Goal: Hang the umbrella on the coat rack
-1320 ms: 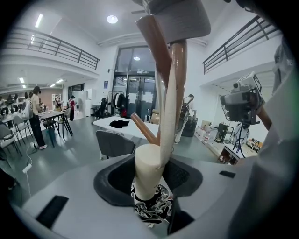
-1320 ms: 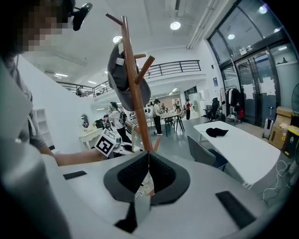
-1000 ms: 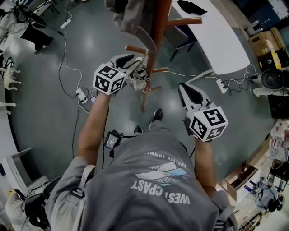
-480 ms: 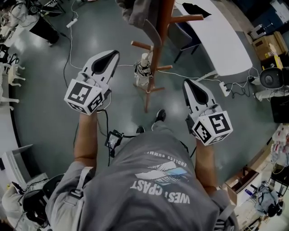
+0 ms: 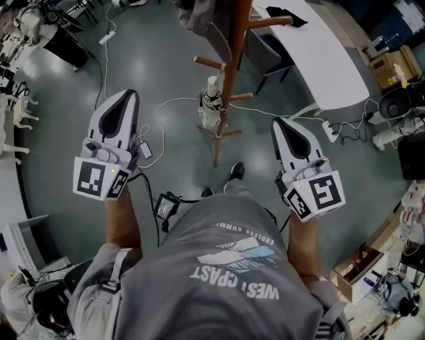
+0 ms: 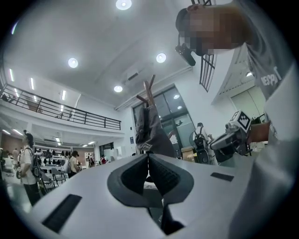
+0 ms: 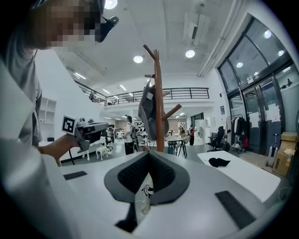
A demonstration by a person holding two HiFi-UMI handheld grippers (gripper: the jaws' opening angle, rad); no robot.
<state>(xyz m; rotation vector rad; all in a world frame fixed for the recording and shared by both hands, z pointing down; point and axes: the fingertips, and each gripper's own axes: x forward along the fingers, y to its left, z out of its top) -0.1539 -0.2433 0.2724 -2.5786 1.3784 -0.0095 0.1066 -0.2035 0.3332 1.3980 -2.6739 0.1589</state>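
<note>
A brown wooden coat rack (image 5: 229, 73) stands on the floor ahead of me, with a grey garment (image 5: 199, 16) draped near its top. A pale folded umbrella (image 5: 211, 109) hangs from one of its low pegs, free of both grippers. My left gripper (image 5: 127, 94) is well to the left of the rack, shut and empty. My right gripper (image 5: 279, 123) is to the rack's right, also shut on nothing. The left gripper view shows the rack (image 6: 150, 95) beyond the left gripper (image 6: 148, 156). Under the closed right gripper (image 7: 149, 154), the right gripper view shows the umbrella (image 7: 144, 196).
A white table (image 5: 319, 53) stands at the back right with a chair (image 5: 262, 50) tucked beside it. White cables (image 5: 166, 109) and power strips trail over the grey floor. Cardboard boxes (image 5: 392, 60) and gear sit along the right edge. My feet (image 5: 231, 171) are just short of the rack's base.
The left gripper drew back from the umbrella at the rack, going left and nearer the camera, and its jaws shut empty. The umbrella stays on its peg. The right gripper shifted slightly.
</note>
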